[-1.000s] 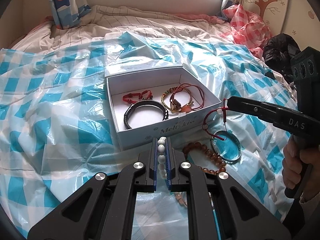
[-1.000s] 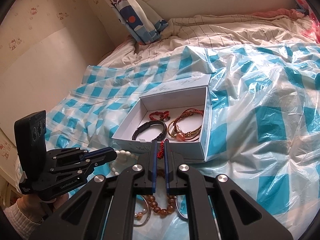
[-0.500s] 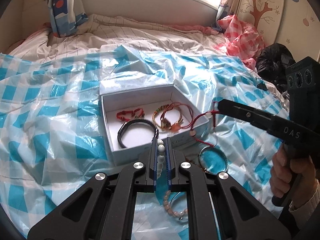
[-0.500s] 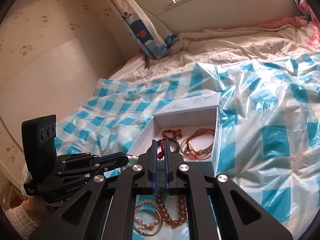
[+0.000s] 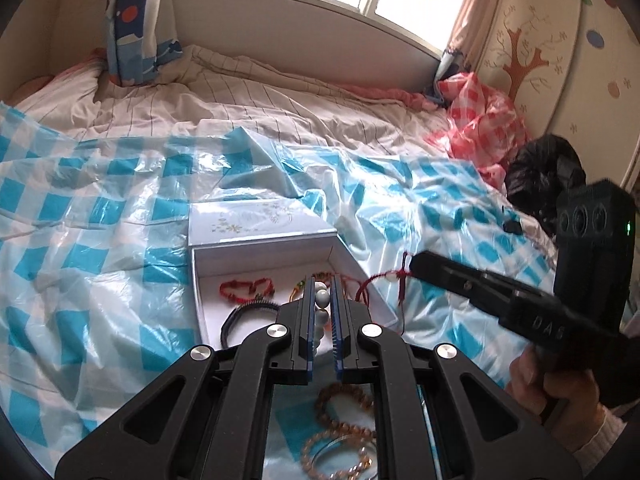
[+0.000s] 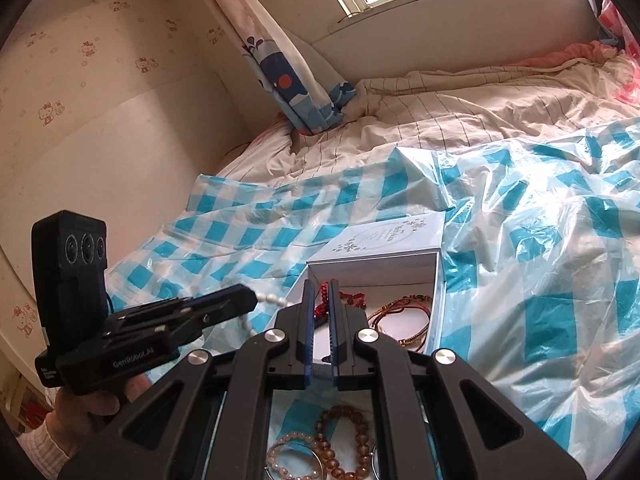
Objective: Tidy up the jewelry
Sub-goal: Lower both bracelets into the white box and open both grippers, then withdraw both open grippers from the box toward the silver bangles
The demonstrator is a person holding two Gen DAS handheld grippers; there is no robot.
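We see our left gripper [image 5: 323,300] with its jaws pinched on a string of smooth, round white beads [image 5: 322,300], which hangs down between the blue-edged fingers. Our right gripper [image 6: 318,300] has its jaws pinched on a knotted red cord bracelet [image 6: 323,300]; in the left wrist view that same bracelet [image 5: 384,278] trails from the black tip as a thin twisted cord with a small pale bead.

Both grippers hang over the near edge of a white cardboard jewelry box [image 5: 200,280], rectangular and open, with its pale floral-printed lid [image 5: 248,220] lying just behind it. Inside the box lie a red woven bracelet [image 5: 244,290], a black ridged bangle [image 5: 240,316] and, clearer from the right wrist, a tangle of gold and red cord bracelets [image 6: 400,316]. The box sits on a crinkled, glossy plastic sheet [image 5: 80,240] checked in blue and white, spread over the bed's striped beige quilt [image 5: 240,92].

Below the fingers, on the plastic, lie amber-brown bead bracelets [image 6: 344,436] and a thin metal ring bangle [image 6: 296,464].

Only the left wrist view shows the pink checked plastic bag [image 5: 480,120] and a black bag [image 5: 548,172] at the bed's far side; only the right wrist view shows the cartoon-cat wallpaper [image 6: 80,60].
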